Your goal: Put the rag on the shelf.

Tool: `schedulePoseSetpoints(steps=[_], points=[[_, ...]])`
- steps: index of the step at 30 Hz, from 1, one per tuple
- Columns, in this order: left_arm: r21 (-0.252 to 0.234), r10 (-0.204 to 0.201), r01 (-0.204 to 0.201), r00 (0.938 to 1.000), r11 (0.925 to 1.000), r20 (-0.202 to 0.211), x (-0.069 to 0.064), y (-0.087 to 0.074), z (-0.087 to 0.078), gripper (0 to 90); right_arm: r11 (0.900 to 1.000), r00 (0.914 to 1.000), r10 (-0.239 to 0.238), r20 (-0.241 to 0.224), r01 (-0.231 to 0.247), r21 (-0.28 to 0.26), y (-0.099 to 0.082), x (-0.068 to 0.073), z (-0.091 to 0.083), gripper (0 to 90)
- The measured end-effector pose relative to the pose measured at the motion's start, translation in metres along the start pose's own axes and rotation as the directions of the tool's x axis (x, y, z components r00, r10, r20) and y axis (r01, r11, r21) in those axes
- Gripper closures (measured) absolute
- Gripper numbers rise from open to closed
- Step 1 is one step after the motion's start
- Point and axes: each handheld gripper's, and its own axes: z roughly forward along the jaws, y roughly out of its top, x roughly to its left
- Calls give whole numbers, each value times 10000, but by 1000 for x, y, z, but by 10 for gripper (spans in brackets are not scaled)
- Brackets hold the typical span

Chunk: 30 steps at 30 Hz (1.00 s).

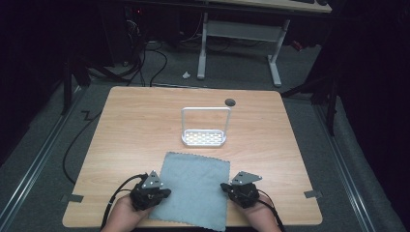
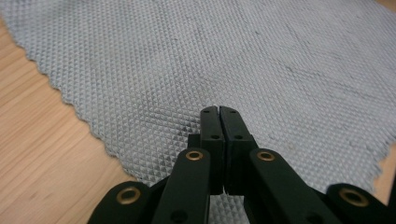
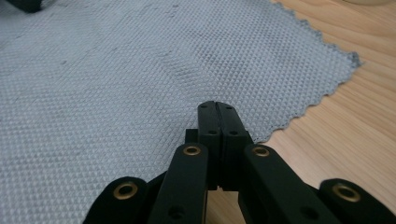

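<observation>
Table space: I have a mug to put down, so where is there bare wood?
Bare wood lies left and right of the white rack and the grey cloth. The near middle is crowded: cloth, left gripper, right gripper.

Grey waffle-textured cloth (image 1: pixel 196 188) lies flat on the table's near edge.
</observation>
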Motion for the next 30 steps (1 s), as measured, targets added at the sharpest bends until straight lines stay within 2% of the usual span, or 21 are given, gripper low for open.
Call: schedulePoseSetpoints(steps=[4, 10, 14, 17, 20, 22, 24, 25, 26, 28, 29, 30], points=[[136, 506, -513, 9974, 9986, 521, -10, 8, 8, 888, 9996, 9990, 288, 353, -288, -21, -9, -8, -10, 900], [328, 1184, -1233, 9855, 9918, 1218, -26, 15, 15, 879, 9979, 9960, 639, 621, -632, -121, -20, -16, -20, 900], [375, 1270, -1337, 9812, 9903, 1451, -30, 16, 16, 866, 9969, 9949, 775, 638, -767, -158, -24, -18, -24, 900], [407, 1172, -1249, 9808, 9913, 1558, -28, 16, 15, 836, 9974, 9953, 715, 649, -709, -120, -23, -18, -24, 900], [50, 873, -883, 9913, 9961, 982, -21, 14, 11, 808, 9979, 9949, 639, 785, -627, -181, -22, -17, -24, 900], [-595, 214, -186, 9987, 9981, 470, -10, 12, 5, 771, 9971, 9939, 627, 909, -583, -498, -21, -18, -26, 892], [-1299, -442, 429, 9990, 9906, -72, 3, 11, -2, 752, 9944, 9925, 779, 938, -706, -786, -20, -19, -29, 888], [-1636, -822, 759, 9961, 9836, -317, 10, 11, -4, 750, 9934, 9919, 813, 974, -727, -889, -19, -20, -30, 887], [-1910, -1267, 1161, 9909, 9747, -446, 17, 11, -4, 737, 9927, 9916, 822, 1003, -725, -965, -19, -21, -31, 885], [-2314, -1868, 1620, 9783, 9593, -893, 28, 12, -1, 715, 9918, 9911, 893, 991, -794, -1000, -19, -22, -32, 877], [-2382, -1977, 1674, 9741, 9567, -1093, 32, 13, 1, 705, 9916, 9914, 867, 983, -763, -1044, -19, -22, -32, 876], [-2392, -1998, 1624, 9696, 9573, -1413, 35, 13, 5, 692, 9913, 9912, 890, 975, -786, -1058, -20, -23, -33, 876]])
